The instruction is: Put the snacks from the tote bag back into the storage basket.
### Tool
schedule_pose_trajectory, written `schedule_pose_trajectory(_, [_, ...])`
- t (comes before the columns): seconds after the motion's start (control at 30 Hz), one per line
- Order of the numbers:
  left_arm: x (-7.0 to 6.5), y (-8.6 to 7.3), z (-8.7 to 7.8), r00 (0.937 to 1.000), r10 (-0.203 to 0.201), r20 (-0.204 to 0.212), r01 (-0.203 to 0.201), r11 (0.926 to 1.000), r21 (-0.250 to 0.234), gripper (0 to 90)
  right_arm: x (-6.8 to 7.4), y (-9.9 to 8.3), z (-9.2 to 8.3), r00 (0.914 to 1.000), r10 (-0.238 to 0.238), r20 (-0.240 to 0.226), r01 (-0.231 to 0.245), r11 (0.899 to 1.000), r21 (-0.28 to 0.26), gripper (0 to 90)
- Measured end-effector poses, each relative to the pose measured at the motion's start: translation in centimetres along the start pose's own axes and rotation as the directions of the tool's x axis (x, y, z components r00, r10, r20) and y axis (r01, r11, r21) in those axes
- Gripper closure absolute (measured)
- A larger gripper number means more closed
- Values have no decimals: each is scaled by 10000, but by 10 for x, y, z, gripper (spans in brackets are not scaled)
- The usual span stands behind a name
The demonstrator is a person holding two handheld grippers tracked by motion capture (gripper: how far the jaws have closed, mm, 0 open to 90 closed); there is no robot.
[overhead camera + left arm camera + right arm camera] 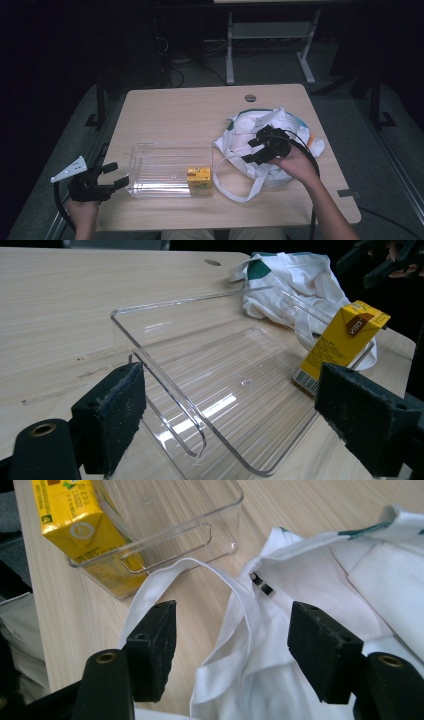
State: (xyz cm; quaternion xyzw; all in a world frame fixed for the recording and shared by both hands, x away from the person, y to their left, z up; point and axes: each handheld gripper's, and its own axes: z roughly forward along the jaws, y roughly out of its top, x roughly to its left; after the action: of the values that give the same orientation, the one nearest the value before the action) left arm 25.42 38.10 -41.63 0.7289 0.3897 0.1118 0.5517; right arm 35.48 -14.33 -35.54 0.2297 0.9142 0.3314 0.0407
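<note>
Two grippers are at work around the clear plastic bin (167, 170), which serves as landmark. One yellow juice carton (199, 180) stands in the bin's near right corner. Right of the bin lies the white cloth bag (265, 145), one strap looping toward it. The right gripper (257, 145) hovers over the bag's mouth, jaws parted around the cloth but gripping nothing. The left gripper (114, 175) waits off the bin's left end, jaws released. Likely step: fetching the next item; the right jaws must reach inside the bag's opening.
</note>
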Motion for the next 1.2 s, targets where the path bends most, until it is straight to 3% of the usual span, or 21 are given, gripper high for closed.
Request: schedule_pose_trajectory(1.2, [-1,0,2,10000,11,14,-11,10000,46,128,-5,-64,-20,9901,1229,677,-1175,9899,-788,341])
